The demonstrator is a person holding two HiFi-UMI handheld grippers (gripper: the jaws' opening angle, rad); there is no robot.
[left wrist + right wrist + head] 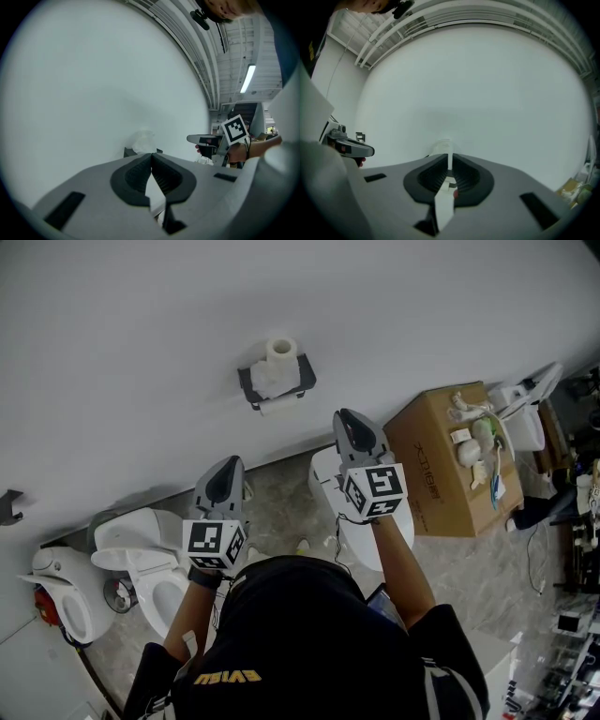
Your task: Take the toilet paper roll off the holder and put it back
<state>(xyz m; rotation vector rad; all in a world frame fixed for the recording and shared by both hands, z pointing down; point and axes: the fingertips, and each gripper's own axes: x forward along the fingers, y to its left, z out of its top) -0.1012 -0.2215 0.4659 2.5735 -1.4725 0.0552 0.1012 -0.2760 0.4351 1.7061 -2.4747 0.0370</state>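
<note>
A white toilet paper roll (277,367) sits on a dark wall-mounted holder (305,381) high on the white wall. Both grippers are held level, short of the wall and below the roll in the head view, touching nothing. My left gripper (228,467) is shut and empty; in its own view the roll (143,140) shows just beyond the closed tips (151,154). My right gripper (349,420) is to the right of the holder, its jaws together with only a thin slit and nothing in them. The roll (442,146) lies straight past the right gripper (449,158).
White toilets (150,559) stand along the wall at the lower left, and another (323,486) below the right gripper. A cardboard box (441,474) with small items on top stands to the right. A black bracket (9,505) is on the wall at far left.
</note>
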